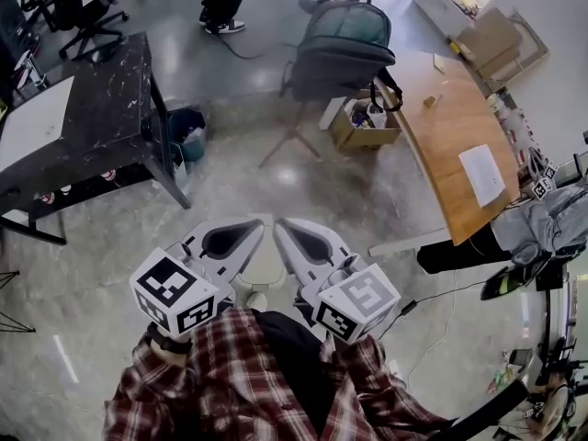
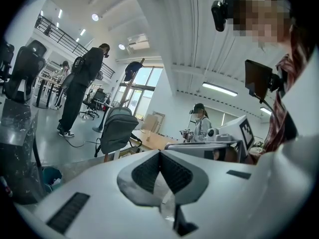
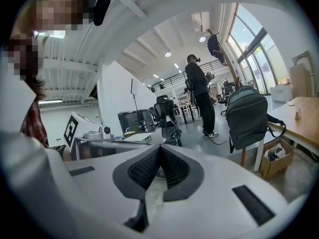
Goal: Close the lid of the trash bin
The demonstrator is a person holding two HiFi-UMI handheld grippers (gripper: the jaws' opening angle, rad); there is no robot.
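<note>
left gripper and right gripper, jaws together and empty, hang well short of the trash bin, which lies ahead-left, nearer the left gripper.

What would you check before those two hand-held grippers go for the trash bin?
1. Left gripper free: ok, fingers together on nothing.
2. Right gripper free: ok, fingers together on nothing.
3. Bin in sight: ok, the blue bin stands beside the black table.
4. Lid's state: cannot tell, no lid can be made out on it.
5. Grippers at the bin: not ok, both are held close to the person's plaid shirt, well apart from it.
</note>
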